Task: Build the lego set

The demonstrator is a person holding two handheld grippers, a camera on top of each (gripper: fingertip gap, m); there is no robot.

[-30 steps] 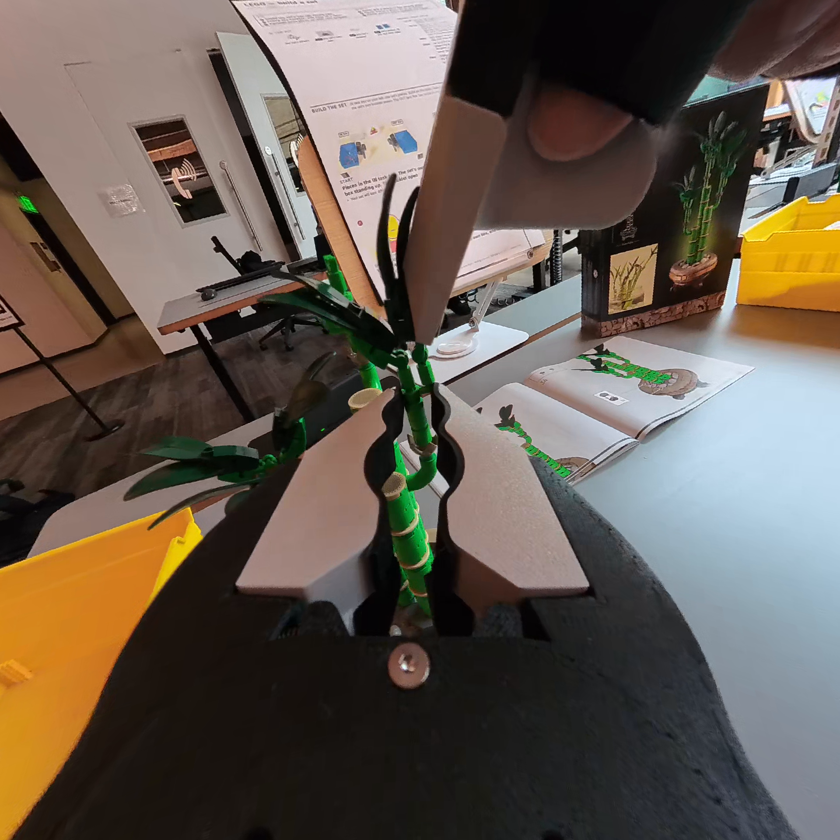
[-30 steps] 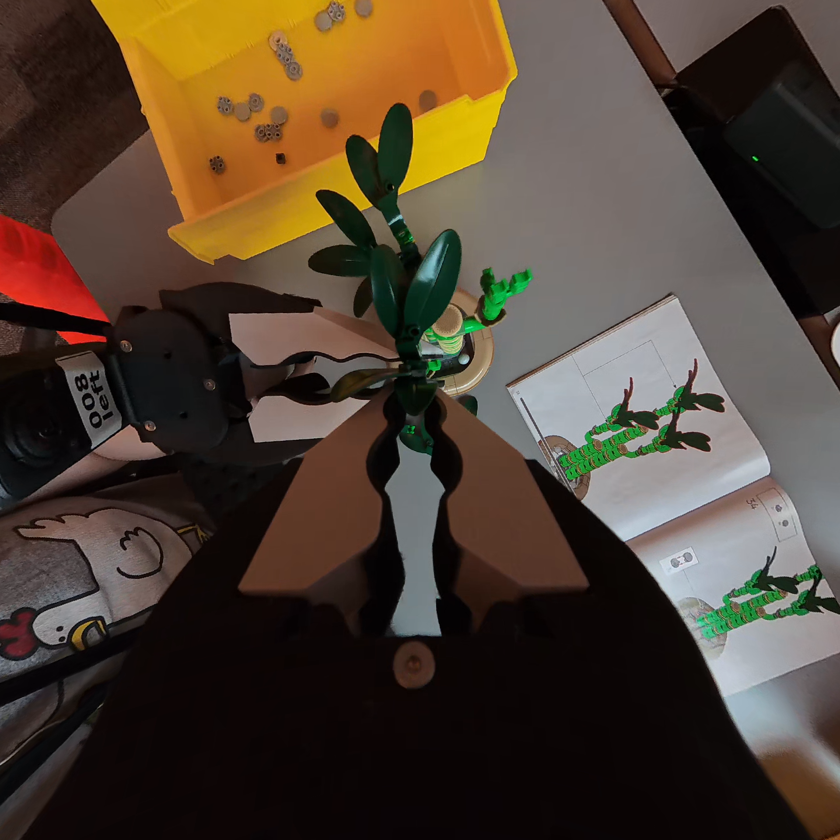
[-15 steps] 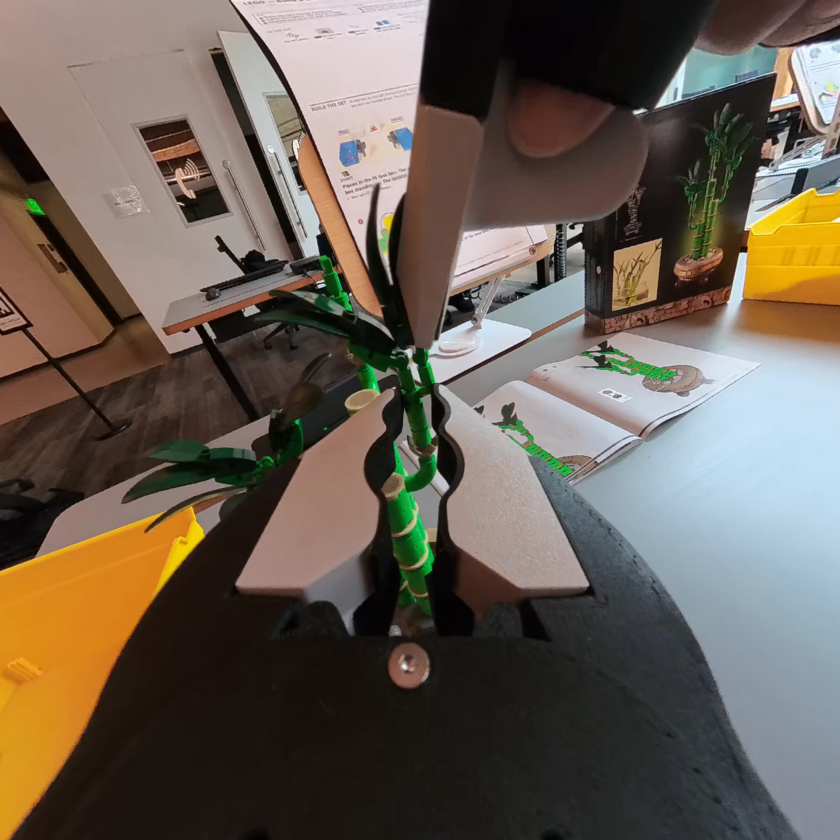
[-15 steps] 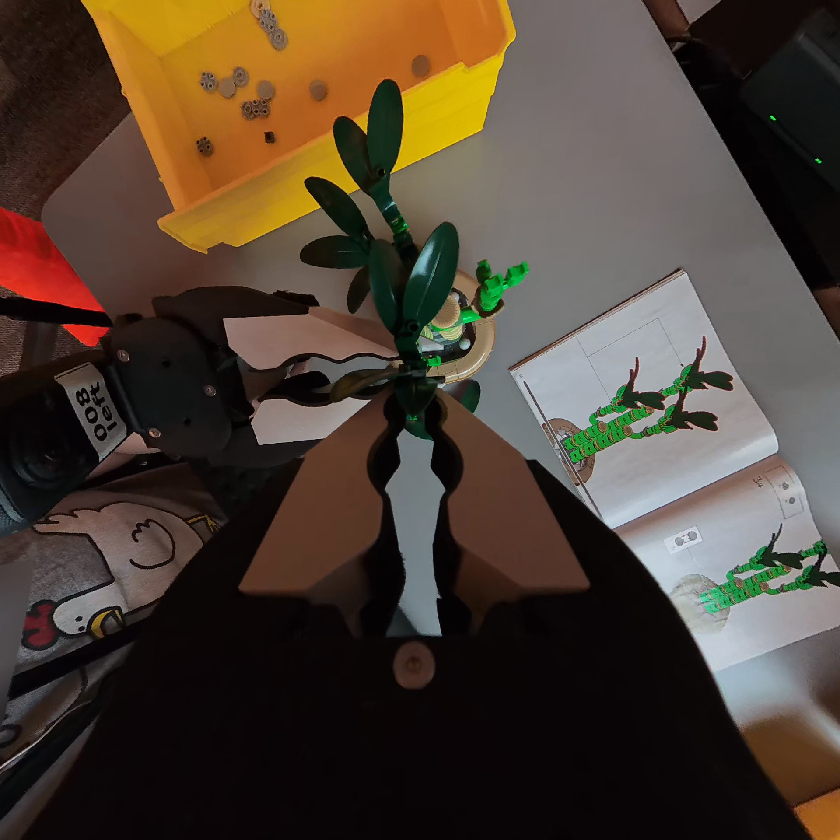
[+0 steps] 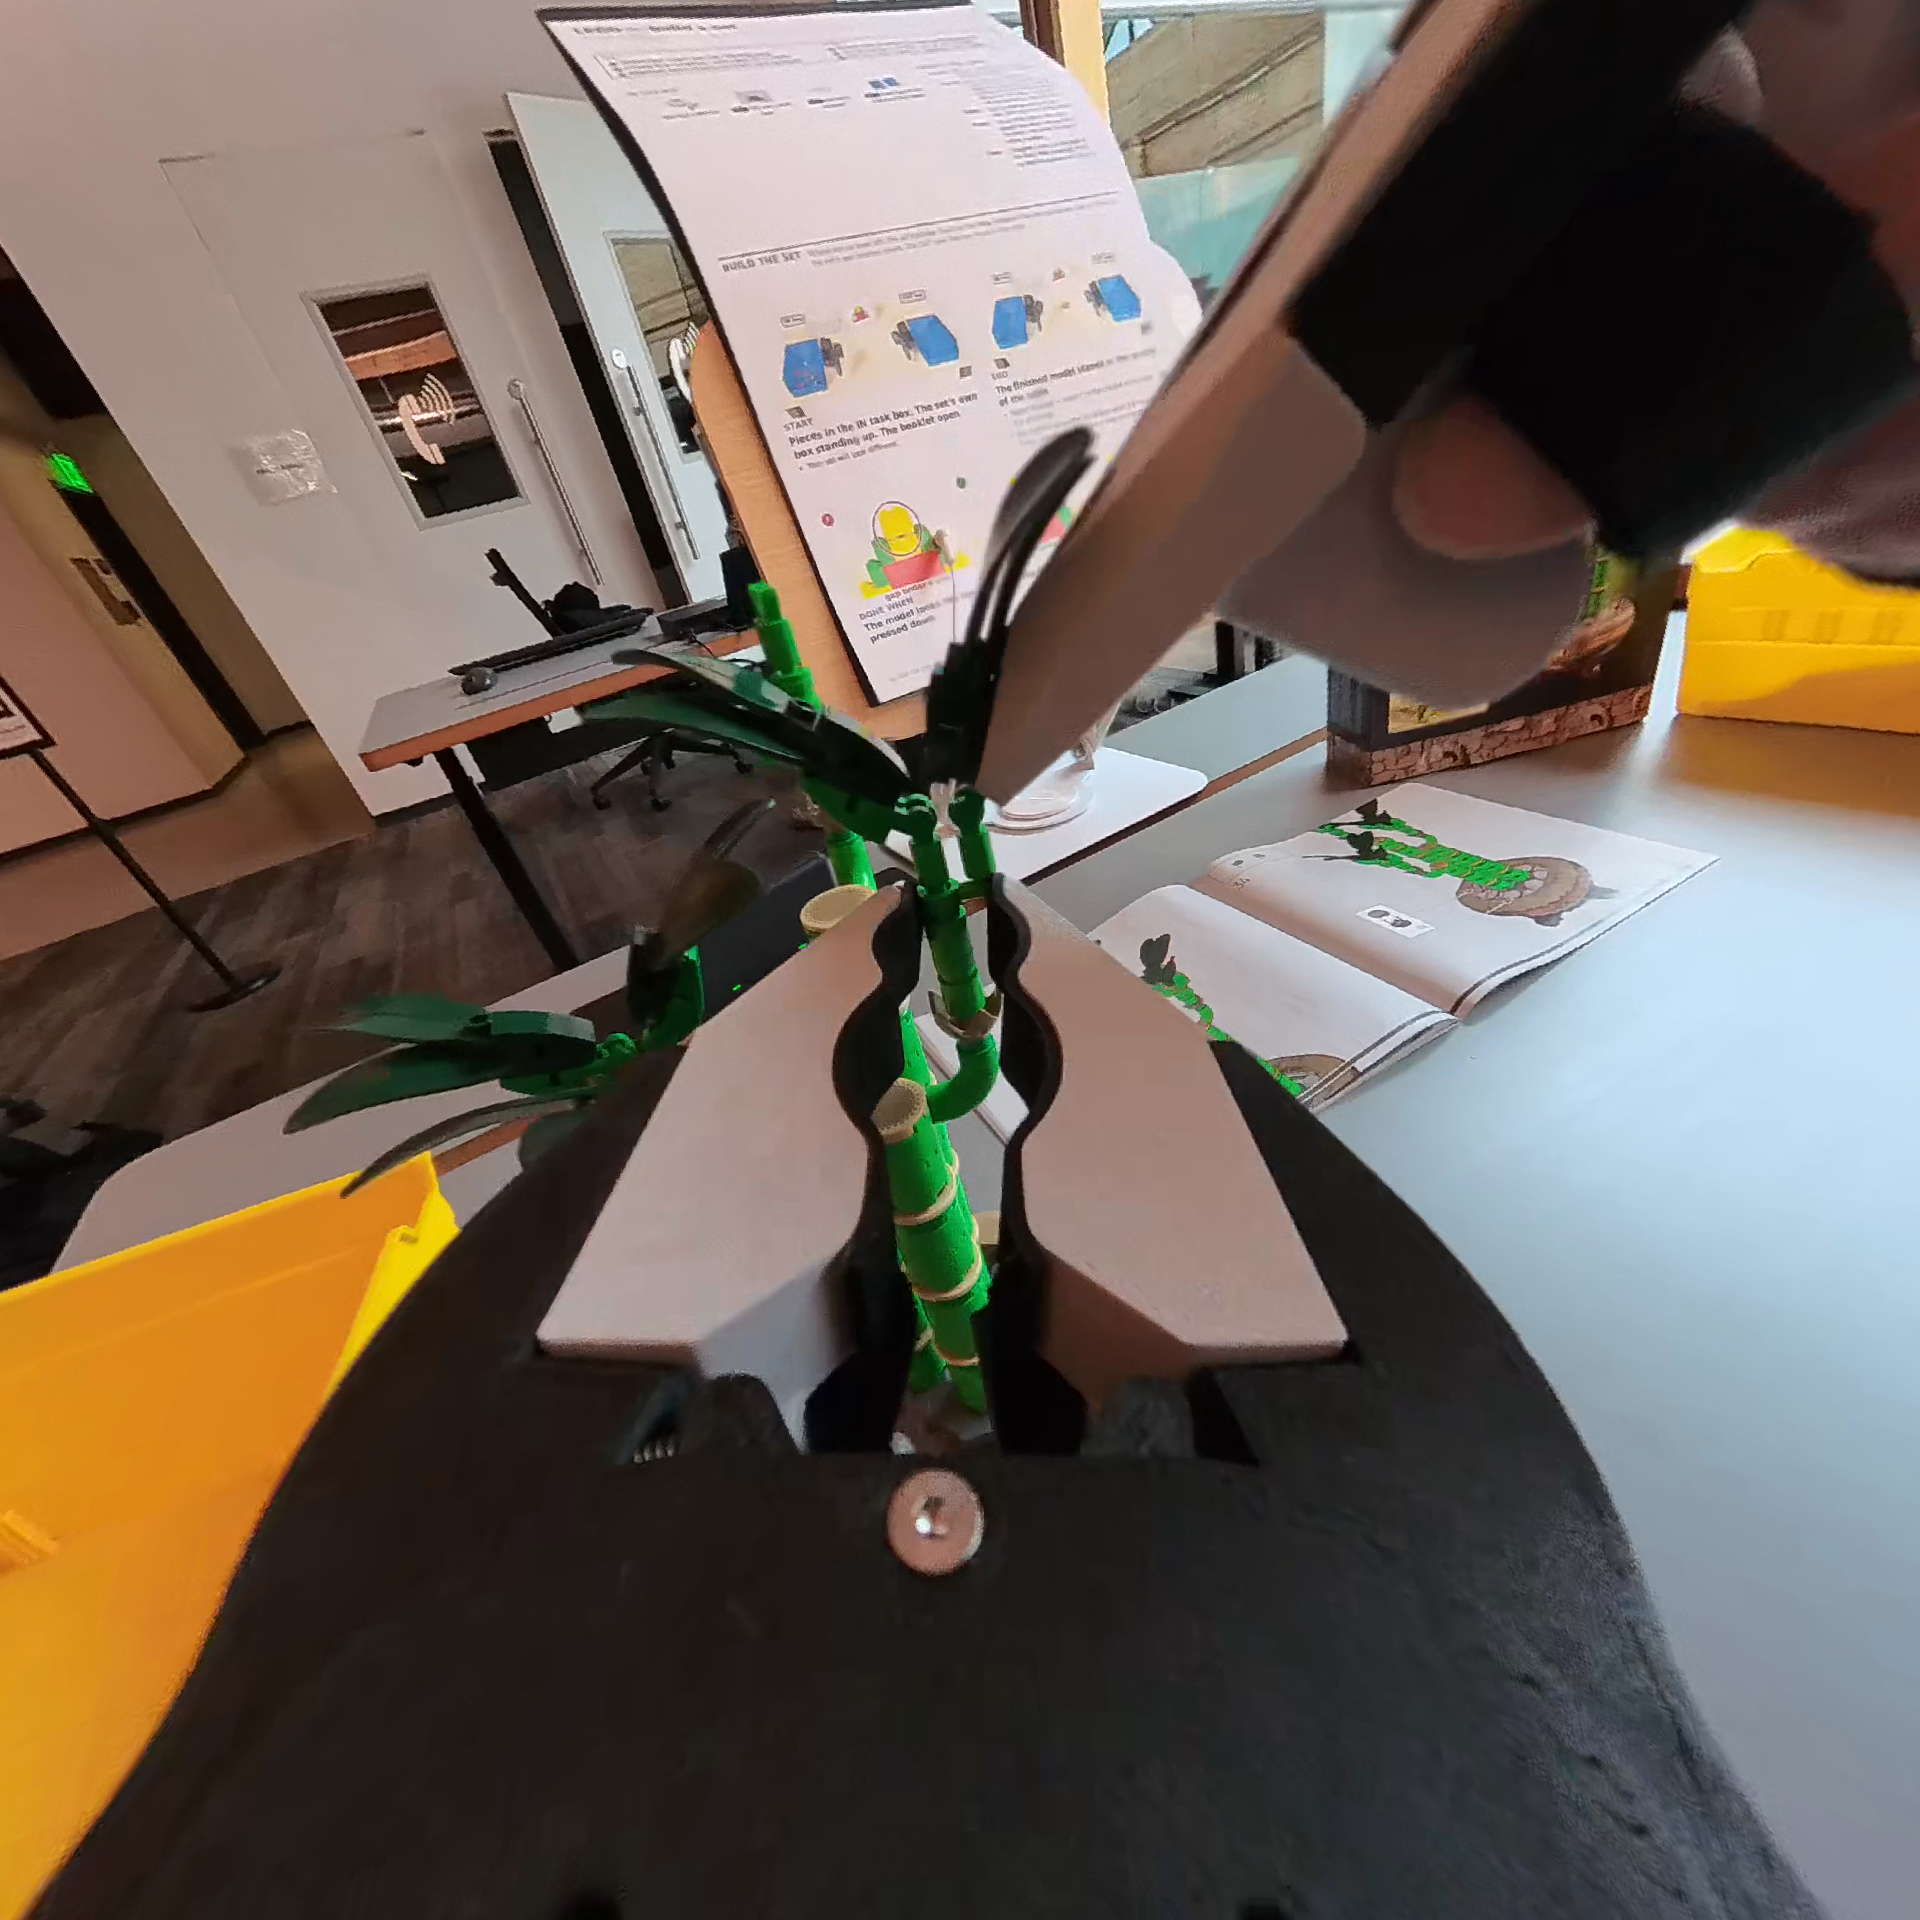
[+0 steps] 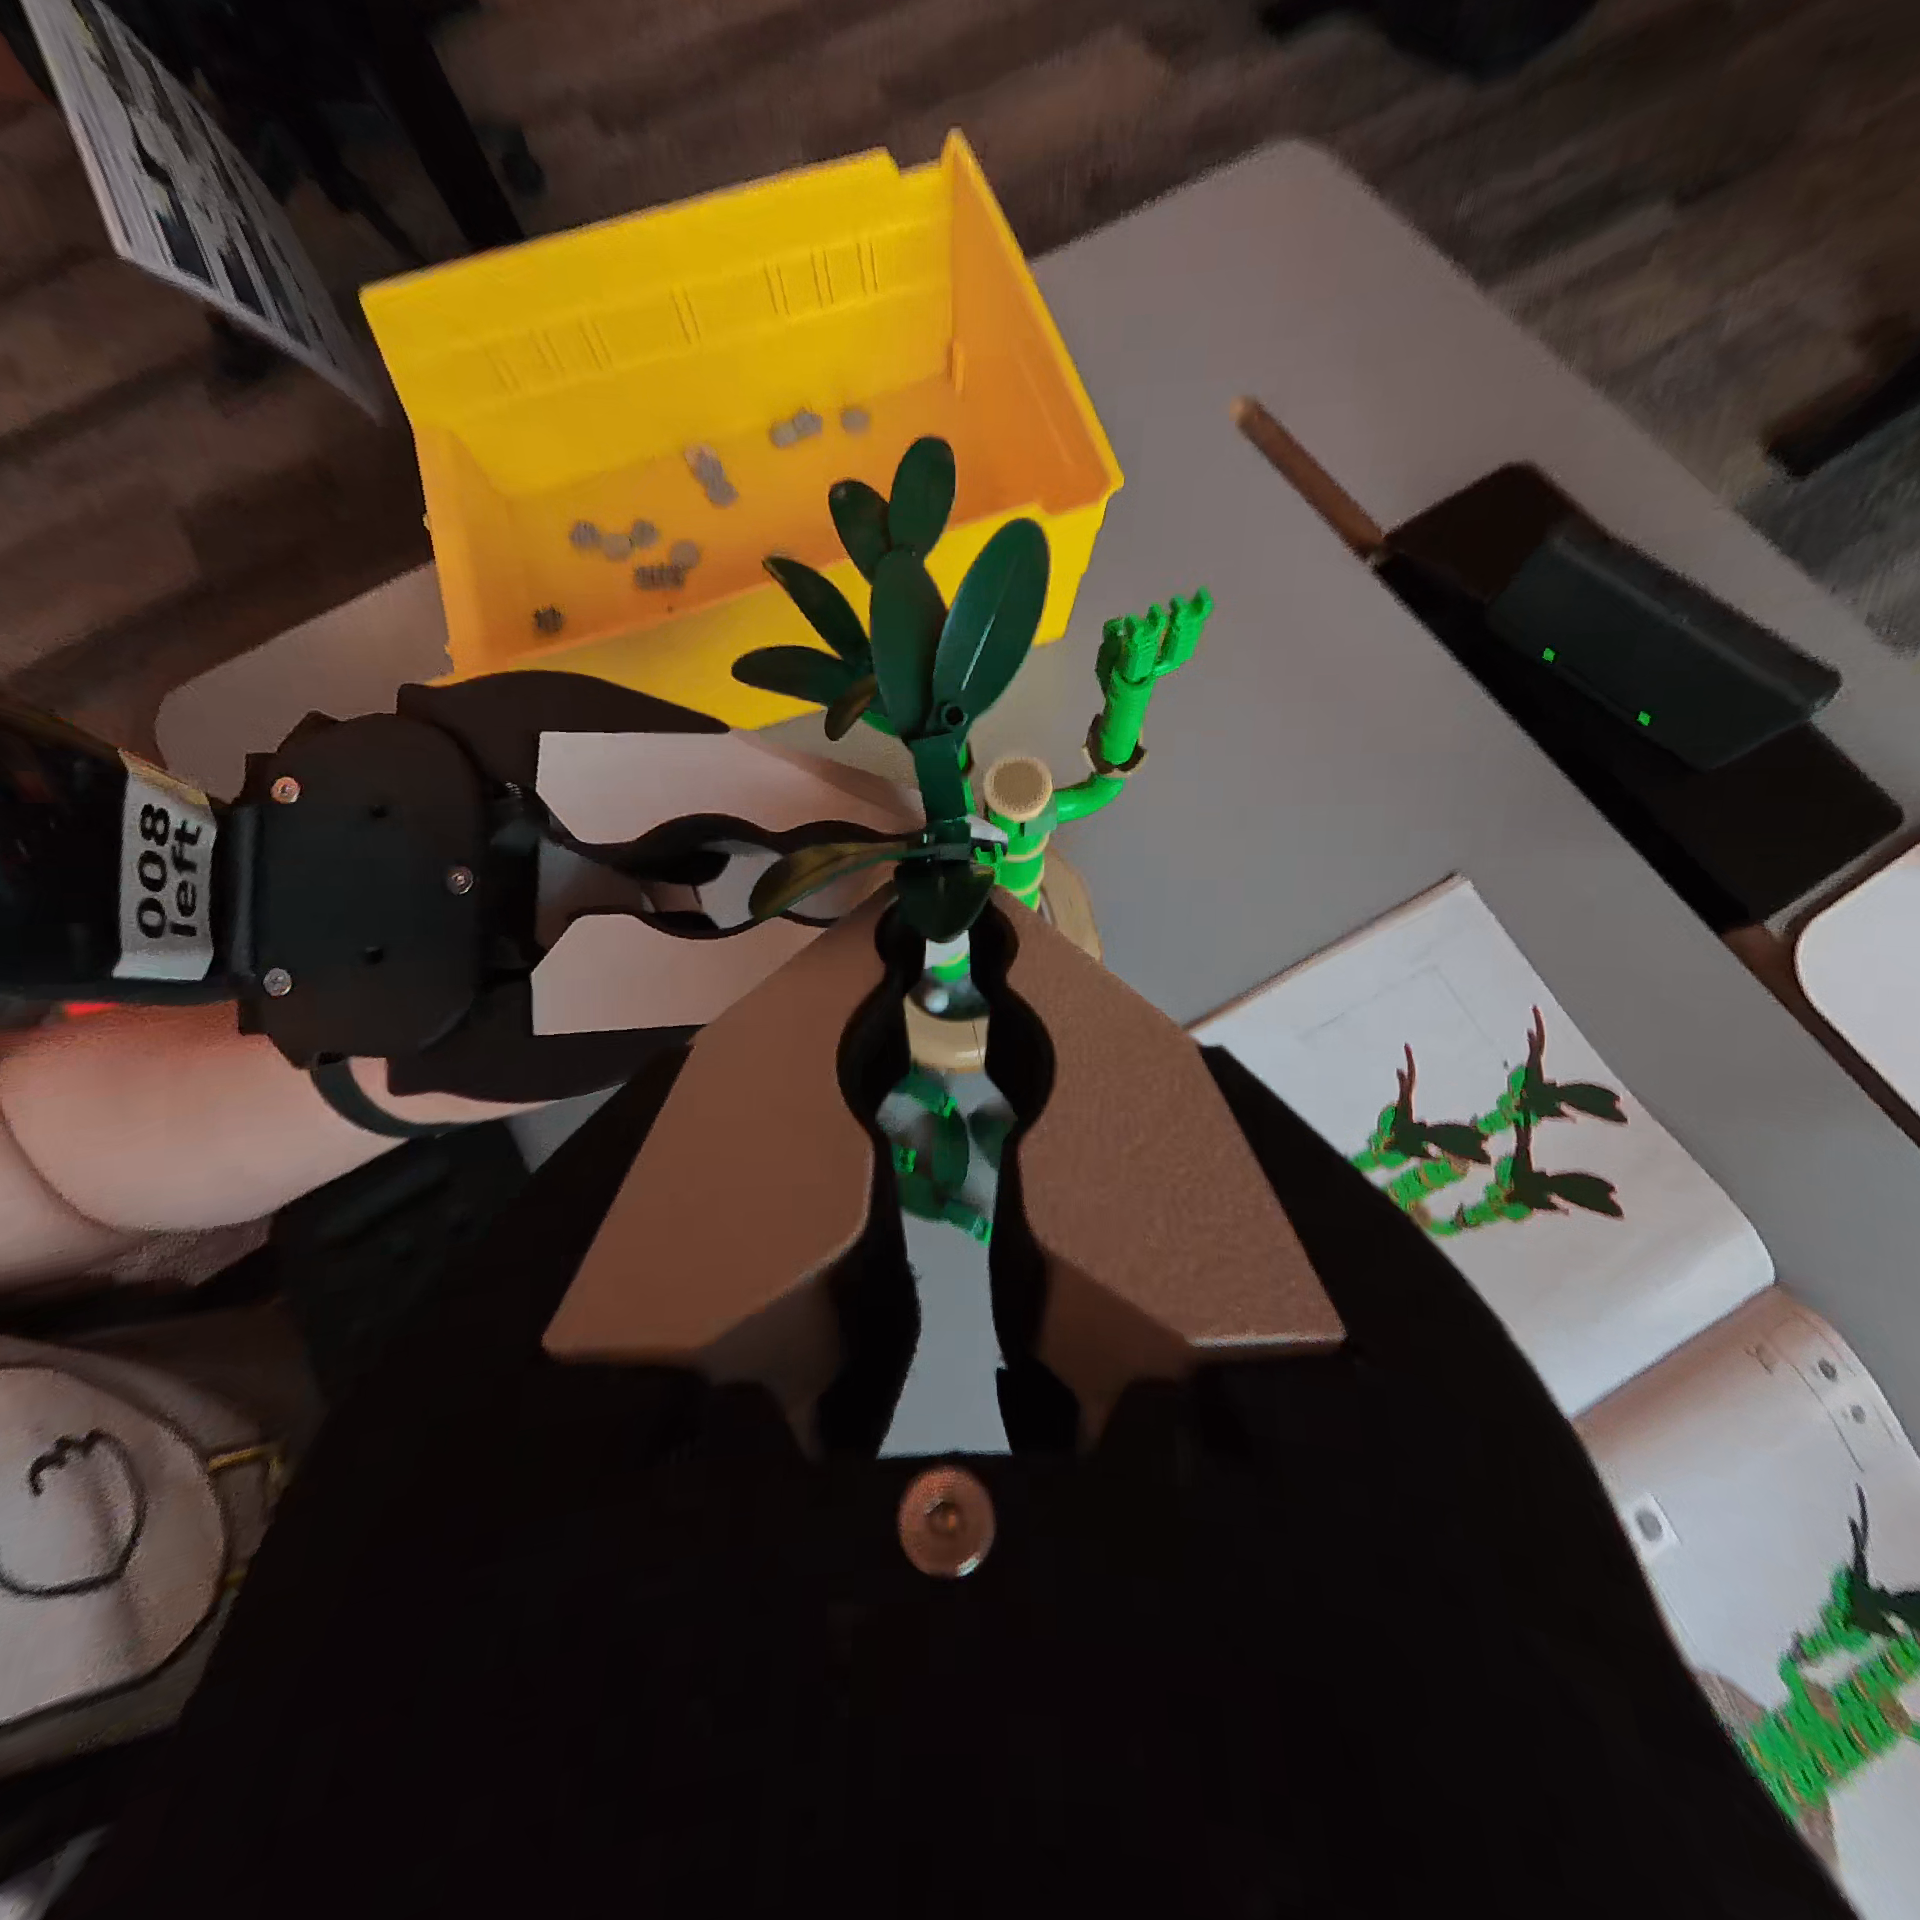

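A green bamboo lego model (image 5: 935,1195) with tan rings stands on the grey table (image 5: 1610,1195). My left gripper (image 5: 951,904) is shut on its thin upper stem, with the thick stalk between the fingers lower down. My right gripper (image 6: 940,914) comes in from the upper right and is shut on a dark green leaf cluster (image 6: 935,644), whose base meets the stem top. The cluster shows in the left wrist view (image 5: 997,582) beside a right finger (image 5: 1143,540). The left gripper (image 6: 883,847) reaches in from the left. A bare green branch (image 6: 1132,665) sticks out to the right.
A yellow bin (image 6: 727,343) with several small grey pieces sits behind the model and shows at the lower left (image 5: 156,1403). An open booklet (image 5: 1403,935) lies to the right. The set box (image 5: 1507,717), another yellow bin (image 5: 1808,644) and an instruction sheet (image 5: 883,260) stand behind. A black device (image 6: 1642,644) lies at the far right. Less than 4 cm separates the two grippers' tips.
My right gripper has tilted from nearly upright to leaning right, and the leaf cluster tilted with it, its base staying at the stem top. My left gripper kept its hold.
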